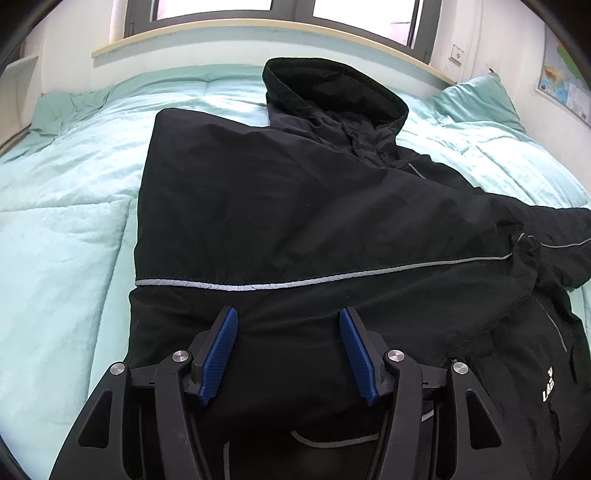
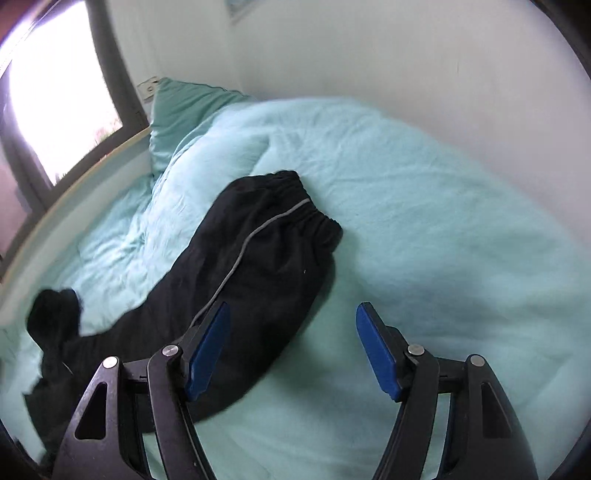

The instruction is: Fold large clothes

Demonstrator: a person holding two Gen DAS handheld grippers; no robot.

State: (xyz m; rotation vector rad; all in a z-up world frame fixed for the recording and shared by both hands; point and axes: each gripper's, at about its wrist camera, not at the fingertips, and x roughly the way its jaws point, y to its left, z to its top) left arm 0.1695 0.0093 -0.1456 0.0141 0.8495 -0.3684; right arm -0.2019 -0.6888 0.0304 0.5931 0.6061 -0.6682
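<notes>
Since the black jacket (image 1: 295, 206) is lying across the mint-green duvet (image 1: 66, 229) with one side already folded over the body, it looks like we're partway into the fold, and the other sleeve (image 2: 258, 258) is what's left. That sleeve sticks out sideways on the bedding, elastic cuff (image 2: 317, 221) at the far end, well away from the torso. The hood (image 1: 332, 92) stands up a bit at the top, toward the window sill (image 1: 258, 33).

Both grippers are empty right now. The left gripper (image 1: 288, 350) hovers over the lower part of the jacket, just below the grey reflective stripe (image 1: 295, 282), blue pads spread wide with nothing between them. The right gripper (image 2: 291, 347) is over the sleeve and bare duvet, fingers also wide apart, no cloth in them.

Handling-wise, my guess is this is a padded shell jacket: soft and floppy, but bulky and heavier than a shirt, and the outer fabric looks slick-ish, so a thin pinch could slide off. I'd grab the sleeve at or just behind the gathered cuff, where the elastic bunches and gives the pads something thick to bite on, then carry it across the body. The duvet underneath is squishy too, so pressing down to pinch may scoop up bedding along with the sleeve. Worth watching for that.
</notes>
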